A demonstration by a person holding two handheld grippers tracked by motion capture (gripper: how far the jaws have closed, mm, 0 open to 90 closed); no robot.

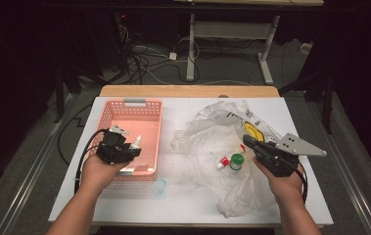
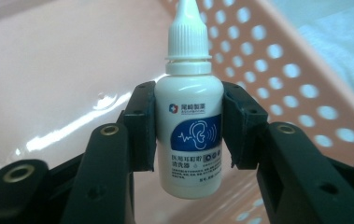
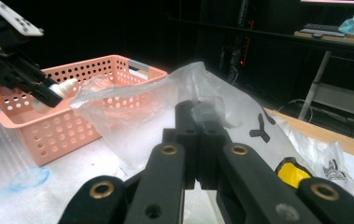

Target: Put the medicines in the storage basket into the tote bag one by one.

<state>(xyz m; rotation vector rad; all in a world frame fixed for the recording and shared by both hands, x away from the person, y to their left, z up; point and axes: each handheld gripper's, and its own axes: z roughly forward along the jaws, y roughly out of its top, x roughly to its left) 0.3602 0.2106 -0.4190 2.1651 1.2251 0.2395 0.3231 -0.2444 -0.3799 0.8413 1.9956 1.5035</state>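
white dropper btl (image 2: pixel 189 126) btwn jaws, over pink basket (image 2: pixel 277 60)

You're working in a lab or recording room: beyond your fingertips a white table (image 1: pixel 193 196) stands on grey carpet under black drapes, loose cables (image 1: pixel 144 58) snake across the floor, and a height-adjustable desk frame (image 1: pixel 232 34) stands farther back.

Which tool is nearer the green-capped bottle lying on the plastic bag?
Right. The right tool sits just right of the green-capped bottle, pinching the plastic bag. The left tool is across the table over the pink basket, holding a white dropper bottle.
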